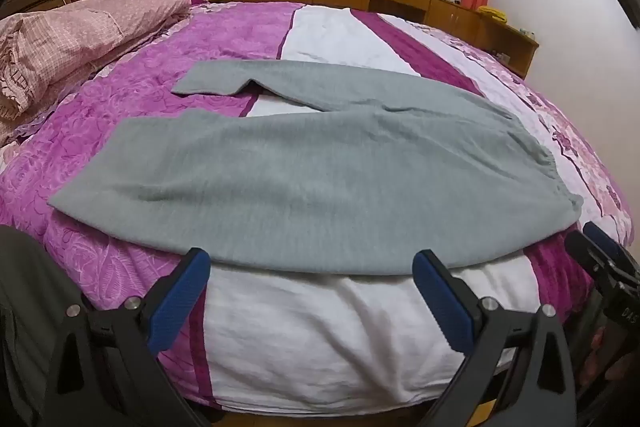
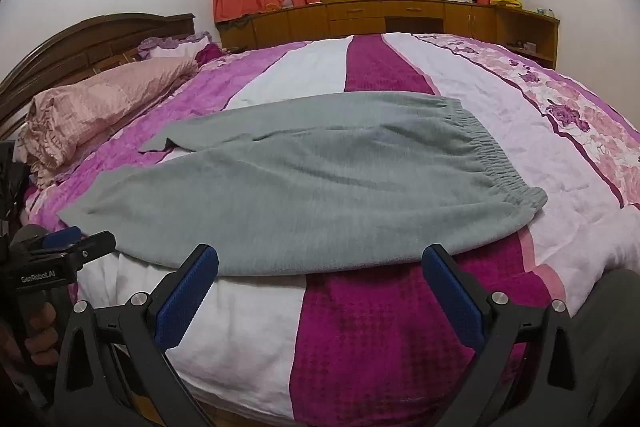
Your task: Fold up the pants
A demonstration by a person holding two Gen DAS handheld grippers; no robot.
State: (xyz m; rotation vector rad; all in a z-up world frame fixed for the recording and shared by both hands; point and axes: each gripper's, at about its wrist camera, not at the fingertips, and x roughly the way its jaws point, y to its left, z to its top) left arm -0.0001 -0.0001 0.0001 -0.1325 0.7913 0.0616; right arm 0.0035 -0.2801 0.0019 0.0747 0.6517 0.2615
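While we hold both tools low at the near edge of the bed [image 1: 340, 327], the grey knitted pants [image 1: 304, 179] lie spread flat across the pink, white and magenta striped bedspread [image 2: 384, 67], unfolded. Their gathered elastic waistband [image 2: 486, 157] sits to the right, and the two legs run off to the left, the farther leg [image 1: 216, 79] angled away from the nearer one so that a wedge of bedspread shows between them.

Our left claw [image 1: 312, 297] is released, its blue-padded fingers [image 1: 180, 301] spread wide just short of the pants' near hem, with only bedspread between them. Our right claw [image 2: 320, 293] is likewise released, its blue pads [image 2: 454, 297] standing apart just beside the same hem, nearer the waistband end; neither claw touches the cloth.

A bundled pink checked quilt [image 1: 80, 35] rests near the dark wooden headboard [image 2: 88, 43] at the left, well apart from the pants.
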